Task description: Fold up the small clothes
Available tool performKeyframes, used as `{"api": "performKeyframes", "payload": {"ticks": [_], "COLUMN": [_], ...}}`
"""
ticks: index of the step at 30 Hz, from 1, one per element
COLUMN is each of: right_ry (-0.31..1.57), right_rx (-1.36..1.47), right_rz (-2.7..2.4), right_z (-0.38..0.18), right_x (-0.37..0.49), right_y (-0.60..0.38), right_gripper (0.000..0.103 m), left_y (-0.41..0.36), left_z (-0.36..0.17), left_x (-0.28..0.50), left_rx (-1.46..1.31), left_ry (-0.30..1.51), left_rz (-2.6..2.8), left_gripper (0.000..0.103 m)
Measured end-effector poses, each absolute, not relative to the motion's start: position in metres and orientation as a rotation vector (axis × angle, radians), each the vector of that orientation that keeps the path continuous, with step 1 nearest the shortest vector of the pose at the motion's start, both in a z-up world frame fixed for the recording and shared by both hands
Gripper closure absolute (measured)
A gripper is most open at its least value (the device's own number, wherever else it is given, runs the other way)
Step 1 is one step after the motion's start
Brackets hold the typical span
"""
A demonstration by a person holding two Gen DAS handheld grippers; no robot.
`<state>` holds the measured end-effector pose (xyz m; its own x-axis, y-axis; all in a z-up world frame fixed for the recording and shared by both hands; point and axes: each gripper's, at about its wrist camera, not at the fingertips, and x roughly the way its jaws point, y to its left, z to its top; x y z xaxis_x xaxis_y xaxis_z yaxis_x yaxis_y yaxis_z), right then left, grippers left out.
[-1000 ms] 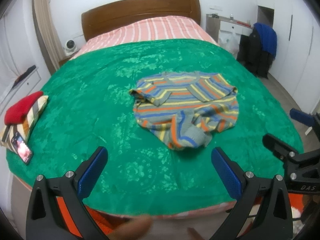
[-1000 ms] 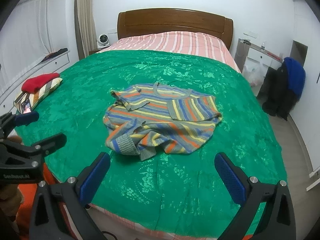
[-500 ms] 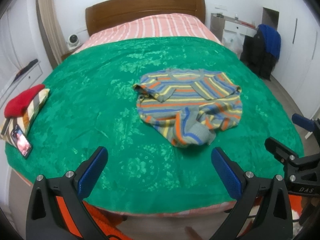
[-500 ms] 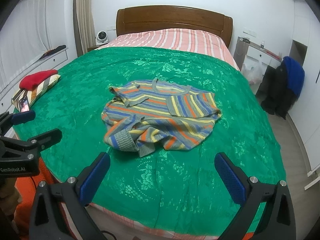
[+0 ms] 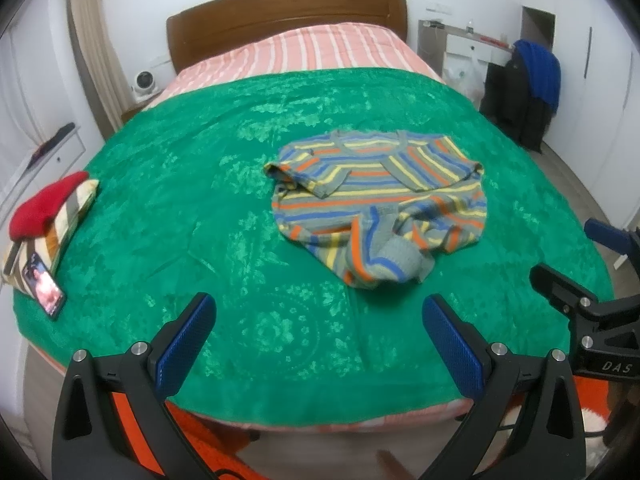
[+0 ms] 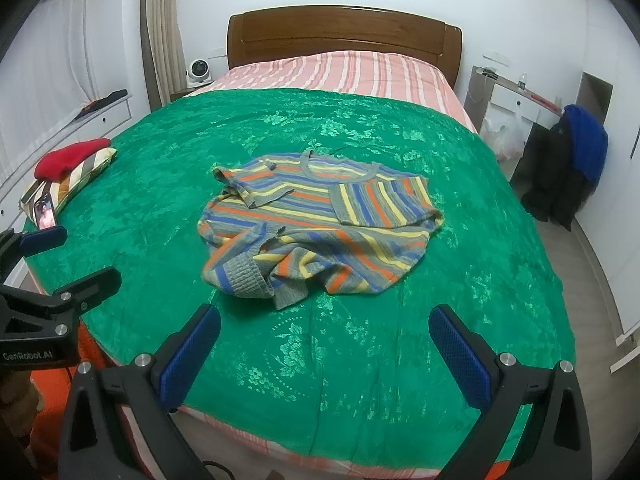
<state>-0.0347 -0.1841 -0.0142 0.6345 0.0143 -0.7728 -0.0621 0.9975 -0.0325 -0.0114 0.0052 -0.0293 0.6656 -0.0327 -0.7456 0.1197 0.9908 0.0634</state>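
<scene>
My left tool (image 5: 318,338) stands wide open with nothing between its blue pads, held over the near edge of the bed. My right tool (image 6: 324,346) is likewise spread wide and empty, also at the near edge. Each tool shows at the margin of the other's view; neither touches the garment.

The striped sweater (image 6: 320,224) lies near the middle of the green bedspread (image 6: 360,360), apart from both tools. Its neckline faces the far headboard (image 6: 344,36). Both sleeves are turned in across the chest. The lower part is bunched and rumpled, with a grey ribbed cuff (image 6: 246,274) lying at the near-left of the heap in the right wrist view.

At the left edge of the bed sits a striped pillow (image 5: 52,236) with a red item (image 5: 46,206) on top and a phone (image 5: 44,290), screen lit, propped against it. On the far right, dark and blue clothing (image 6: 568,160) hangs beside a white desk.
</scene>
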Motion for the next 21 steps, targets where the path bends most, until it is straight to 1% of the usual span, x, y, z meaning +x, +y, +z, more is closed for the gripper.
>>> {"api": "performKeyframes", "payload": {"ticks": [21], "right_ry": [0.884], "right_rx": [-0.052], "right_rz": [0.038], "right_z": [-0.0174], "right_x": [-0.0369], "right_y": [-0.184], "right_gripper": [0.0], "left_y": [0.0044], "left_z": [-0.0311], "left_x": [-0.0117], "left_rx": [0.117], "left_ry": [0.847], "left_rz": [-0.066], "left_gripper": [0.0]}}
